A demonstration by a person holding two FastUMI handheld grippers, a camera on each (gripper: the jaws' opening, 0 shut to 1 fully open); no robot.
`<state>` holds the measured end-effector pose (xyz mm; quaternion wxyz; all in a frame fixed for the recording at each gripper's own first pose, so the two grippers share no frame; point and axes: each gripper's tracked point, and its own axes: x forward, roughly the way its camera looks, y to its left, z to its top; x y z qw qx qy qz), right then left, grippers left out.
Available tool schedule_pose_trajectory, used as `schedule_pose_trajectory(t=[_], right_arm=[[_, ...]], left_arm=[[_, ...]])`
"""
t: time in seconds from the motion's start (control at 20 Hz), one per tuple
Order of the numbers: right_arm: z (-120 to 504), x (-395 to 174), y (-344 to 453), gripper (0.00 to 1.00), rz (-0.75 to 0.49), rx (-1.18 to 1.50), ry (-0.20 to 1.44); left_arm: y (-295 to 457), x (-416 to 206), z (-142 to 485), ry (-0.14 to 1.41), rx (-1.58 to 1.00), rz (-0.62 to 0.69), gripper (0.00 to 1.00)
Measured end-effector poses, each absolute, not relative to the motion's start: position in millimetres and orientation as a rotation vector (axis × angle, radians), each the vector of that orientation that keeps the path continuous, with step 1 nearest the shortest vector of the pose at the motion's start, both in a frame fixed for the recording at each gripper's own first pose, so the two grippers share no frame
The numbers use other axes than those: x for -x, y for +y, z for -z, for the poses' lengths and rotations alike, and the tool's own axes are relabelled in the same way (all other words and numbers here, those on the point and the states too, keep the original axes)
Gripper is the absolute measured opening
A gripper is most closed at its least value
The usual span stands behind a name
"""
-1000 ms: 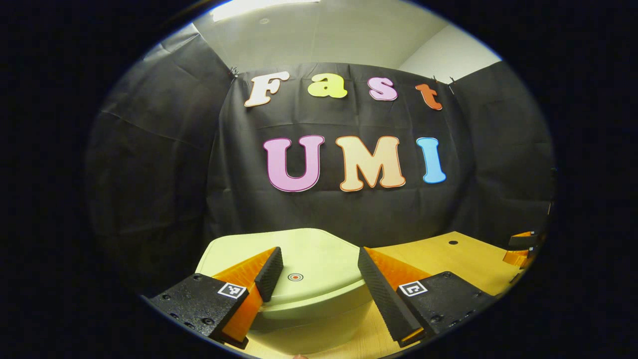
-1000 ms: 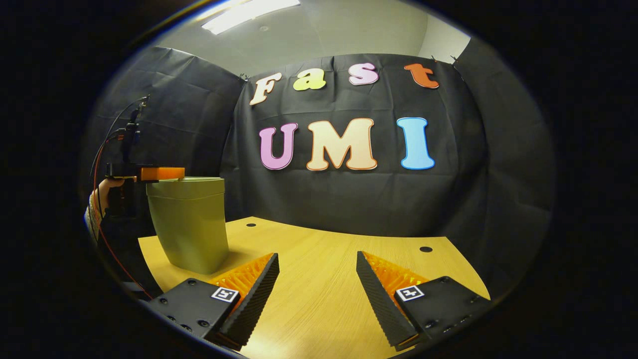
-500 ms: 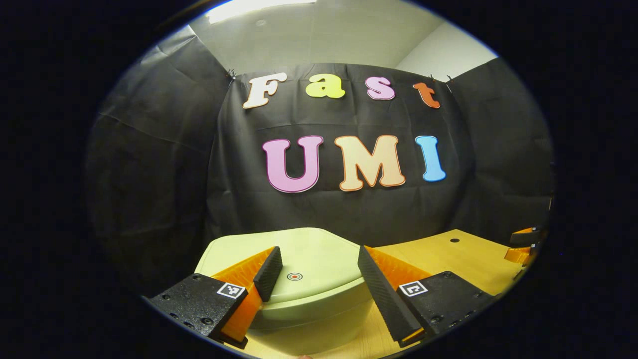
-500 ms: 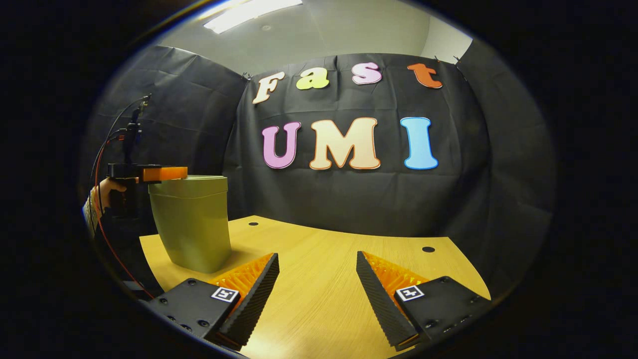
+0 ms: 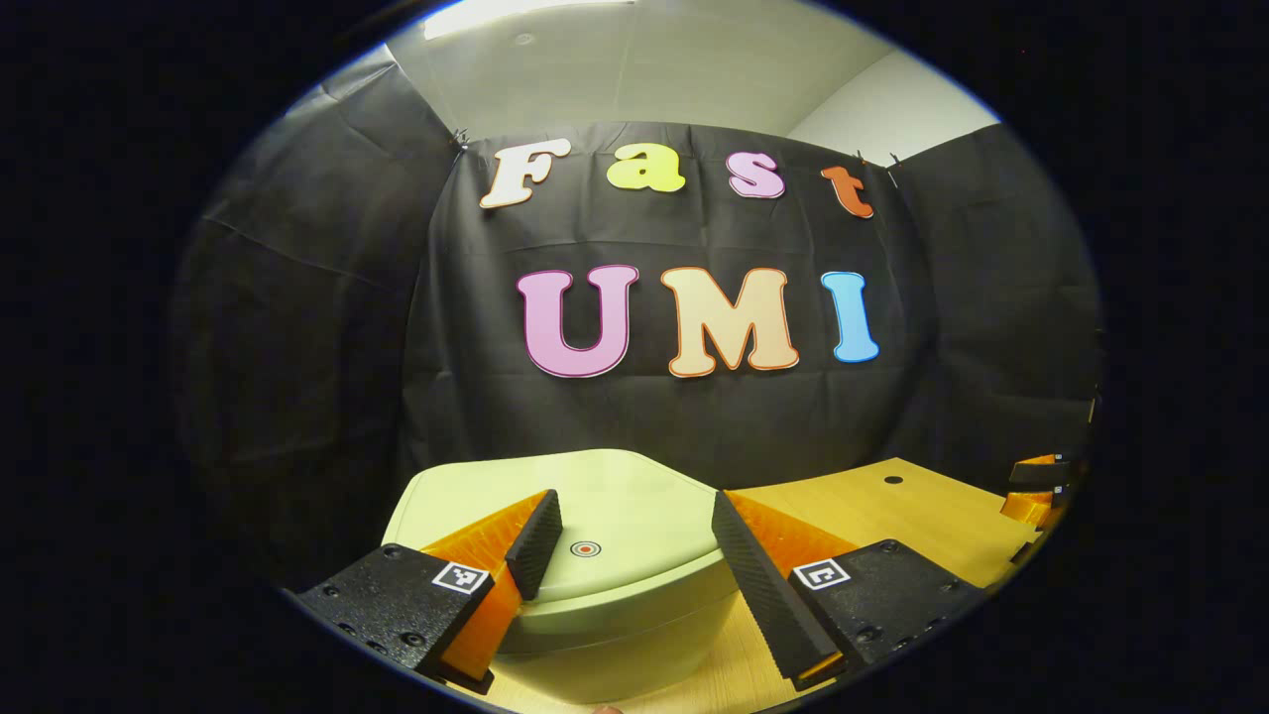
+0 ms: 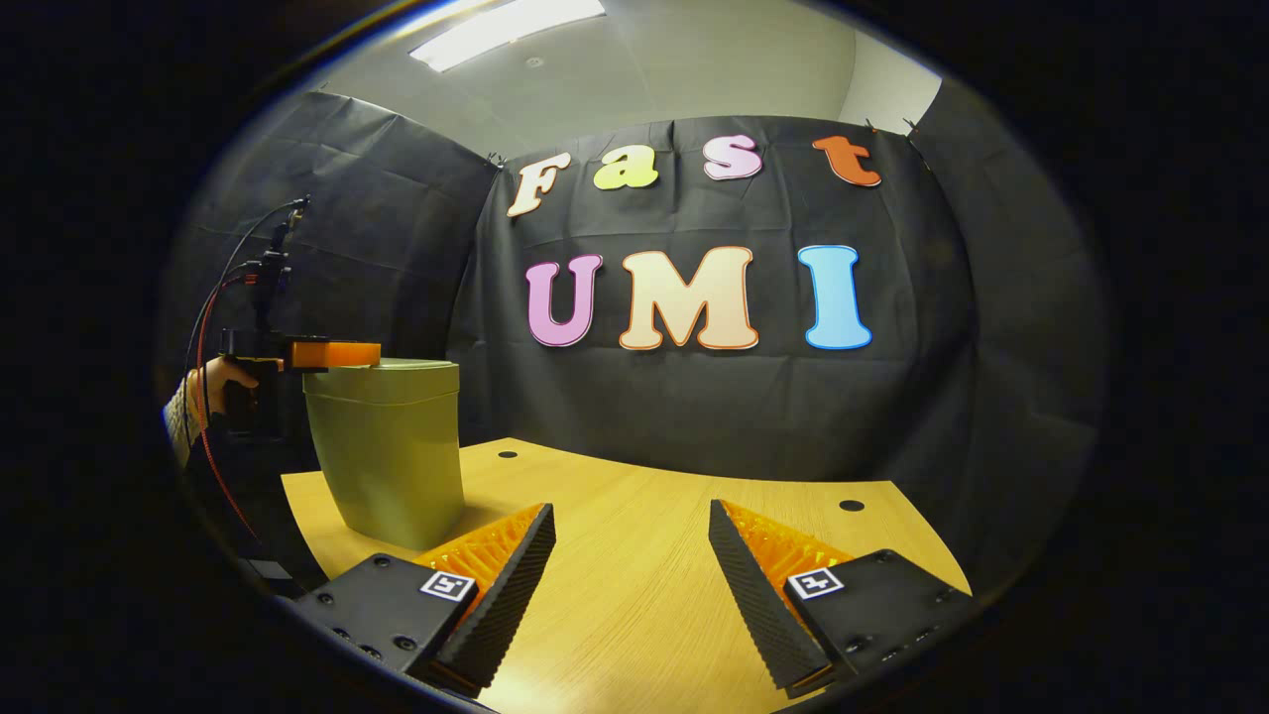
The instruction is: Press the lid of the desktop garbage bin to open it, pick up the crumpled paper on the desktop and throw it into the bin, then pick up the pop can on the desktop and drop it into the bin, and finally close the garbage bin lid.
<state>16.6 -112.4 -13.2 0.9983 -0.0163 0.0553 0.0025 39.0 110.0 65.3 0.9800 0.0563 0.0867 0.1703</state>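
The pale green garbage bin [image 6: 389, 451] stands on the wooden table [image 6: 634, 555] at the left, its lid [image 5: 615, 516] down and flat. In the left gripper view my left gripper [image 5: 630, 555] hangs open just over the lid, its fingers either side of a small round red mark [image 5: 586, 547]. The right gripper view shows that left gripper [image 6: 327, 353] level with the bin's top, held by a hand [image 6: 213, 382]. My right gripper [image 6: 630, 575] is open low over bare table, with nothing between its fingers.
Black cloth walls close the booth behind and to both sides. Two small dark holes [image 6: 851, 506] sit in the table top near its far edge. A red cable [image 6: 203, 416] hangs from the left gripper. My right gripper [image 5: 1036, 491] peeks in at the right edge of the left gripper view.
The right gripper view has tilted slightly, so the bin and table sit a little lower and closer in. The left gripper has barely shifted over the lid.
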Motion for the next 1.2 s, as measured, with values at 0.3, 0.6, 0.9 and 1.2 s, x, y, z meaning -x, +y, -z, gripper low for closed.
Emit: schedule_pose_trajectory(t=[0.3,0.6,0.9,1.2], right_arm=[[16.1,-18.3,-109.9,0.98,-0.01,0.027,0.12],[24.6,-22.7,-104.9,0.98,-0.024,0.045,0.146],[24.0,-22.6,-102.7,0.98,-0.033,0.039,0.146],[27.5,-24.6,-98.6,0.98,-0.047,0.053,0.154]], left_arm=[[113.5,-41.5,-70.9,0.182,-0.051,-0.353,0.95],[113.8,-39.0,-67.1,0.197,-0.053,-0.363,0.93],[110.7,-39.3,-58.5,0.206,-0.107,-0.36,0.96],[112.6,-39.0,-66.8,0.183,-0.09,-0.358,0.94]])
